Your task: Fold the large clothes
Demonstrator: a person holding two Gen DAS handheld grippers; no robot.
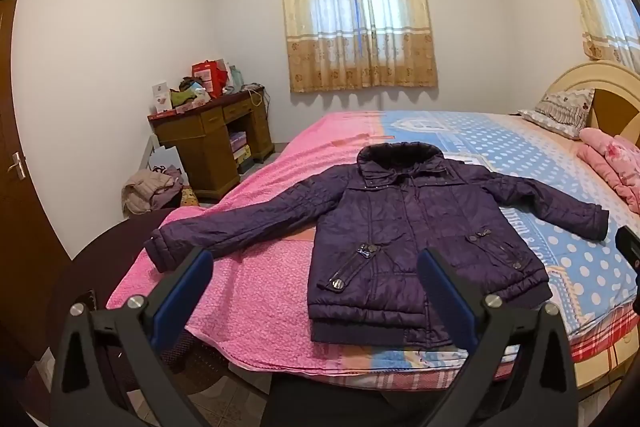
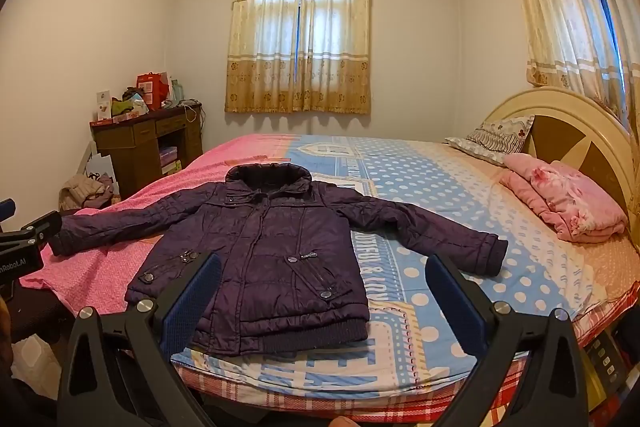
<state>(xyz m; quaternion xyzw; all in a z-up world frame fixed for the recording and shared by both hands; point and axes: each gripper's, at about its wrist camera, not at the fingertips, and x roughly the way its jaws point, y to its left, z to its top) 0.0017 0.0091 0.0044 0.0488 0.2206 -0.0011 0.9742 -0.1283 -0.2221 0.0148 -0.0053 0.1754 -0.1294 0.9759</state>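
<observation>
Bedroom light fell on a bed filling the lower half of both views, where a purple jacket lay flat, front up, sleeves spread, hem nearest the cameras. Folding appeared not yet begun. The left gripper and right gripper hovered short of the hem, jaws wide and empty. Next, each would likely need to reach a sleeve cuff and bring it across the chest. Folded pink bedding at right and a pillow sat well apart, obstructing nothing.
</observation>
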